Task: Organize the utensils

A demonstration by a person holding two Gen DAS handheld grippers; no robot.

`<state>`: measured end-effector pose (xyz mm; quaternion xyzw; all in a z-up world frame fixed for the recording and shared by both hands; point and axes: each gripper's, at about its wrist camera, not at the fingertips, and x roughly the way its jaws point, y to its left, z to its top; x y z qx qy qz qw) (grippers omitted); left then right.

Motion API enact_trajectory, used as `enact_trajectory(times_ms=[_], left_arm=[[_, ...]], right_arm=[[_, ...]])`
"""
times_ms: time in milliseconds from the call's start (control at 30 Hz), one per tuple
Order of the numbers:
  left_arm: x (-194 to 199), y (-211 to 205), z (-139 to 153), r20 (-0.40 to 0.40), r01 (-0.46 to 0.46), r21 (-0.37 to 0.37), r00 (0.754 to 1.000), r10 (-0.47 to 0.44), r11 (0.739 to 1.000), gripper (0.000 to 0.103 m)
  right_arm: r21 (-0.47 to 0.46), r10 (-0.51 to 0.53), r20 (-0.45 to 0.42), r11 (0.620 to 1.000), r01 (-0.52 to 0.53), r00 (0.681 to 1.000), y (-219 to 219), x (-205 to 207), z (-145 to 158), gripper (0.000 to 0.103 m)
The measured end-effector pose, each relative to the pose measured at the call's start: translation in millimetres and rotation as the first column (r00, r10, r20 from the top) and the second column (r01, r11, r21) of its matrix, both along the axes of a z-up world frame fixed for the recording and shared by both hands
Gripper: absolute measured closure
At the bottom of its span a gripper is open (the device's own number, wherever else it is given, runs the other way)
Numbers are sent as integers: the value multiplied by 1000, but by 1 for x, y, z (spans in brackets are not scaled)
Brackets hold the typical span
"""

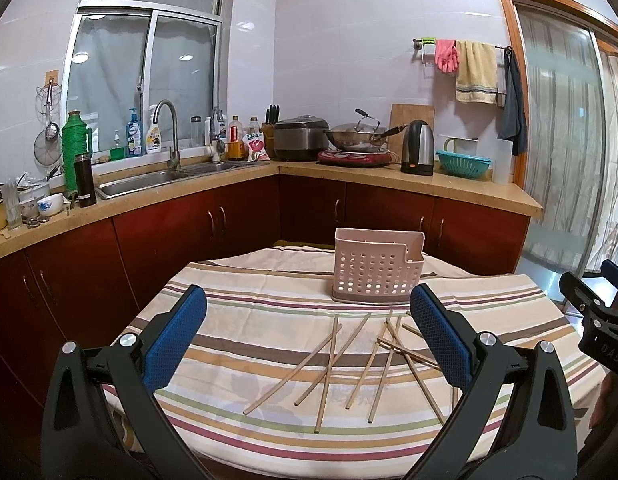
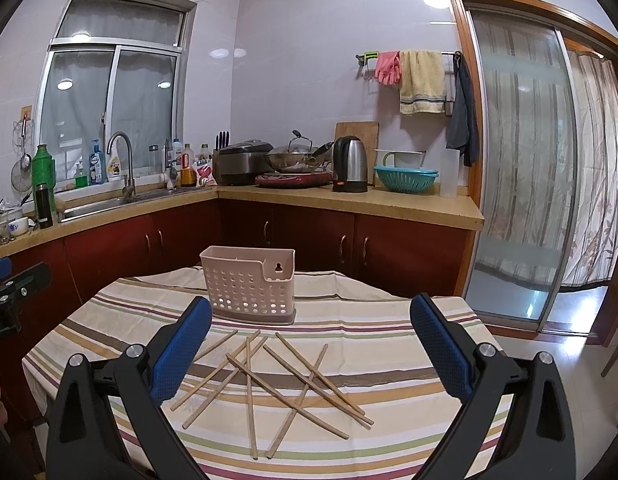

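- The left tongs and the right tongs were both held spread wide above the near edge of the desk, with nothing pinched between their blue pads.
- The chopsticks were scattered loose on the cloth, between the tongs and the holder, which stood upright near the far side of the desk.
- Several chopsticks were crossed over one another, so a neighbour could be dragged or flicked off the desk if one were lifted from under it.
- The sticks were thin and lay flat; a low pinch could catch the cloth with the stick and bunch it, and the pile would be shifted.
- A stick pinched near one end could swing in the pads and miss the holder's mouth, or strike its rim.
- The holder looked light and perforated; it could be tipped or pushed back by a hard knock from a stick or the tongs.
- With both tongs aimed at the same pile, a collision between them was judged possible.
- The desk was covered by a striped cloth, slightly wrinkled at the far edge.
- Behind it, a kitchen was seen: red cabinets, a sink under a window, a kettle, a wok and a sliding glass door to the right.
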<state>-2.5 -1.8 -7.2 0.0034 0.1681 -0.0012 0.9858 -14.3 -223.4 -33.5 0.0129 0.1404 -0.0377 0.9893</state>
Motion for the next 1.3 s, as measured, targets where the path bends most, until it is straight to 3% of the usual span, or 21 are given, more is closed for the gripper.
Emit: enact_trajectory(times_ms=[200, 400, 600, 733, 967, 1200, 1300], left_arm=[[16, 9, -22, -38, 13, 3, 999, -13, 1000, 4], [46, 20, -74, -153, 6, 47, 988, 2, 999, 4], [63, 30, -122, -268, -2, 42, 963, 13, 999, 6], [70, 25, -147, -318, 7, 48, 948, 8, 999, 20], [80, 10, -176, -389, 39, 43, 921, -19, 998, 34], [87, -6, -202, -474, 91, 47, 878, -59, 995, 63], [87, -8, -207, -480, 98, 48, 875, -63, 994, 64]], right_arm=[[2, 9, -48, 1000, -9, 999, -5, 13, -16, 6], [17, 31, -144, 999, -29, 989, -15, 32, -56, 6], [16, 25, -253, 1000, -22, 967, -23, 48, -100, 6], [43, 39, -302, 999, -27, 952, -30, 50, -123, 6], [32, 54, -333, 998, -46, 941, -38, 52, -142, 7], [63, 68, -321, 997, -51, 945, -52, 56, -143, 7], [74, 66, -317, 996, -45, 946, -58, 56, -143, 7]])
